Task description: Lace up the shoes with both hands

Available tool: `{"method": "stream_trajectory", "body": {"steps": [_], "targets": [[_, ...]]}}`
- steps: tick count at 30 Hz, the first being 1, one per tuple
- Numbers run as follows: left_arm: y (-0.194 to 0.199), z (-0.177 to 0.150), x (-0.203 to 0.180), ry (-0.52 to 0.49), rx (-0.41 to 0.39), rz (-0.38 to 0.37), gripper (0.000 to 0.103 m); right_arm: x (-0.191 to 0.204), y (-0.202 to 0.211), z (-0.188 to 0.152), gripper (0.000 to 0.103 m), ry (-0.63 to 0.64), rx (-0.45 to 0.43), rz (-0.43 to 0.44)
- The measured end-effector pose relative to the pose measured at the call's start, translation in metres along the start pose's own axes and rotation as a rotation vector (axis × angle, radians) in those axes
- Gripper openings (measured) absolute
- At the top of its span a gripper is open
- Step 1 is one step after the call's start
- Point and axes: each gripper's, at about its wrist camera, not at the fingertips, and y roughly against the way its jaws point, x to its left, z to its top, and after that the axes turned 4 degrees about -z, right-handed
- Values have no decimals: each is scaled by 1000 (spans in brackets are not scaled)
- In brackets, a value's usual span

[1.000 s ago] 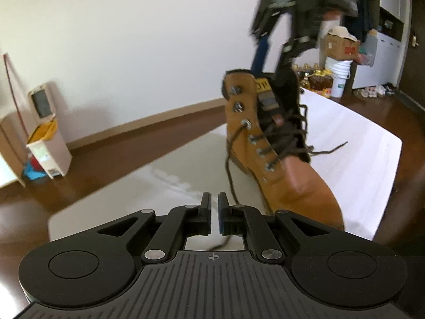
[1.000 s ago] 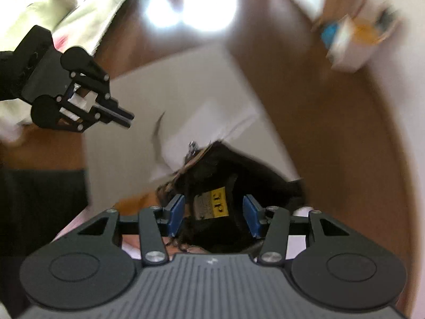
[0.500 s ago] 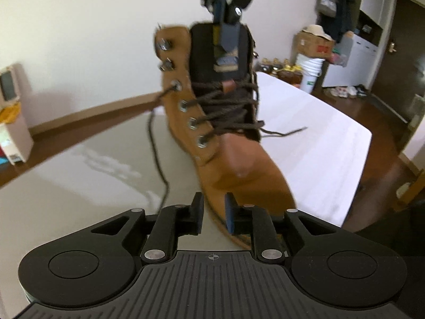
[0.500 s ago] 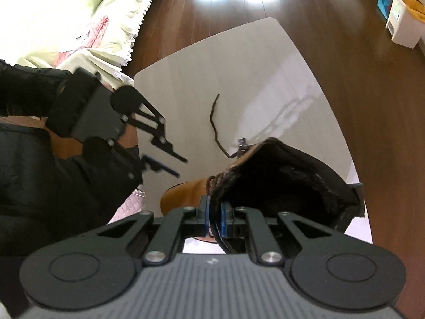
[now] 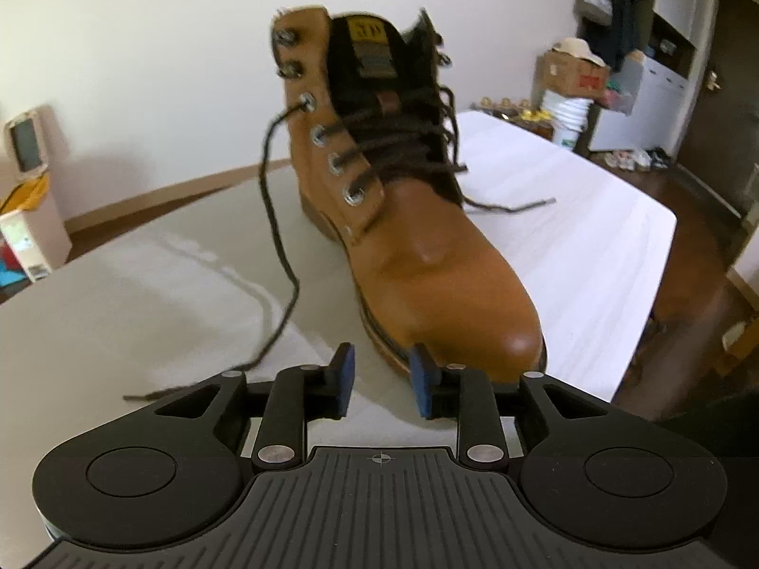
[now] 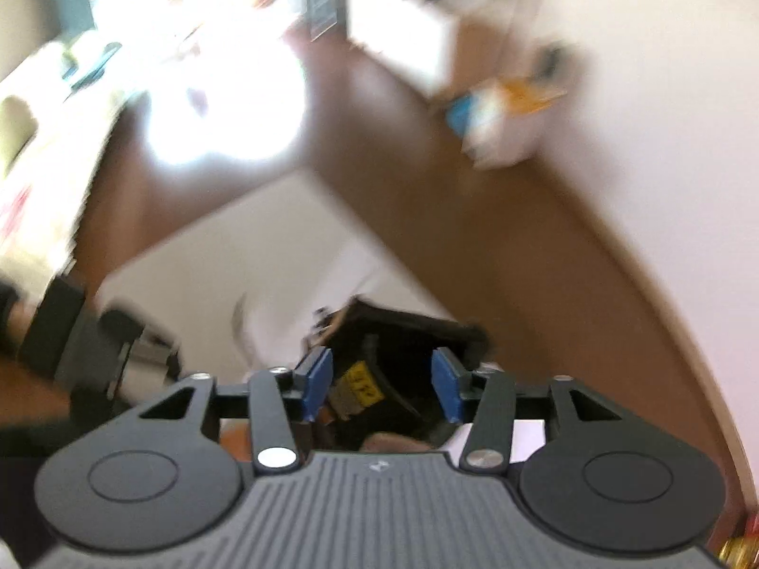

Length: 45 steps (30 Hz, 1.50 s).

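Since a moment ago our right claw (image 6: 382, 381) let go of the boot (image 5: 427, 256) collar and is opening, empty; our left claw (image 5: 382, 386) – also opening, empty – sits near the toe, loose lace (image 5: 280, 246) just left.

A white bucket (image 5: 567, 116) under a cardboard box (image 5: 574, 73).

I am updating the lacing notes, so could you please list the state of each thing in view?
boot: upright on the table, only partly laced.
left lace end: loose, hanging from an eyelet onto the table.
right lace end: loose on the table.
left tongs: opening, nothing between them.
right tongs: opening above the boot's mouth, gripping nothing.
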Motion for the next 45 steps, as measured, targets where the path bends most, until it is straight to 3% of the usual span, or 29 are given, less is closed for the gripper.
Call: {"method": "stream_trajectory", "body": {"steps": [5,8,13,17,20,22,23,24,25,27,29,34,45], "targets": [[-4,-6,-7,-62,-14,35,28,12,36,-77,60,-211,-148,-121],[-5,-10,-16,-90,-51,68,24,29,22,-125,60,-280,-222,-143],[-5,-22,-32,-73,-130,134,24,25,10,-169,60,-319,-357,-174],[-3,-36,-39,-1,-207,175,23,18,-5,-198,69,-374,-442,-181],[-2,-45,-51,9,-256,220,24,22,-16,-215,70,-396,-484,-178],[1,-51,-57,42,-285,268,36,30,-22,-226,71,-363,-516,-194],[4,-54,-59,73,-300,295,53,36,-23,-231,74,-352,-528,-209],[7,-57,-61,105,-315,322,69,44,-20,-236,80,-353,-529,-234],[13,-58,-65,152,-329,344,74,52,-17,-241,82,-354,-531,-258],[29,-57,-75,210,-355,380,84,64,-6,-248,97,-379,-520,-291],[44,-55,-87,241,-389,408,94,79,8,-255,100,-441,-489,-297],[90,-48,-114,318,-429,472,101,109,32,-273,102,-527,-441,-318],[112,-54,-132,449,-319,593,103,149,38,-297,102,-614,-363,-346]]}}
